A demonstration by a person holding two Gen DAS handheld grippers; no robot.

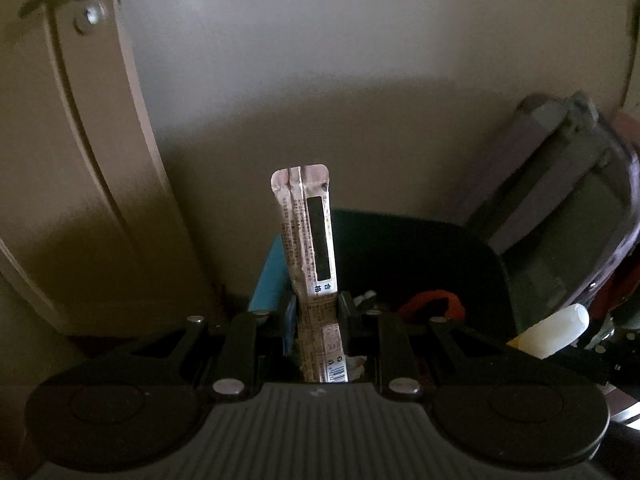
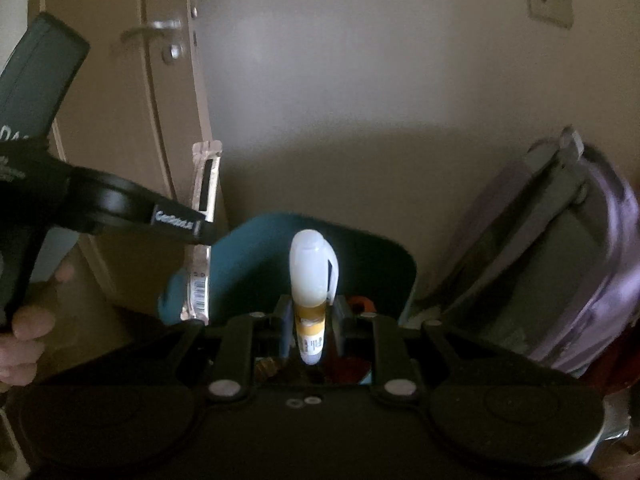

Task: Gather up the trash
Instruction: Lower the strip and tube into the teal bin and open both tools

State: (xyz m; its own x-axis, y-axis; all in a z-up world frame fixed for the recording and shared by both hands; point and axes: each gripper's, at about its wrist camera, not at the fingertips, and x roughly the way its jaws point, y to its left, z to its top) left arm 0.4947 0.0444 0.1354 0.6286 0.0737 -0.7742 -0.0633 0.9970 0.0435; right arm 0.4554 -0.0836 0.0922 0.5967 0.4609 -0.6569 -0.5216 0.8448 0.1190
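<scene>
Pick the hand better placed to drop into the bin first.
Right, probably. Its gripper holds the tube squarely over the bin opening. The left gripper, holding the sachet, sits nearer the bin's left rim.

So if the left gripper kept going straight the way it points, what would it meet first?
Probably the open teal bin: the left gripper, shut on the silver sachet, aims at its dark inside. Depth is unclear.

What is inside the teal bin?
Inside the teal bin, the left wrist view shows something red-orange and white crumpled scraps. The rest is dark, or hidden behind the silver sachet and left gripper.
</scene>
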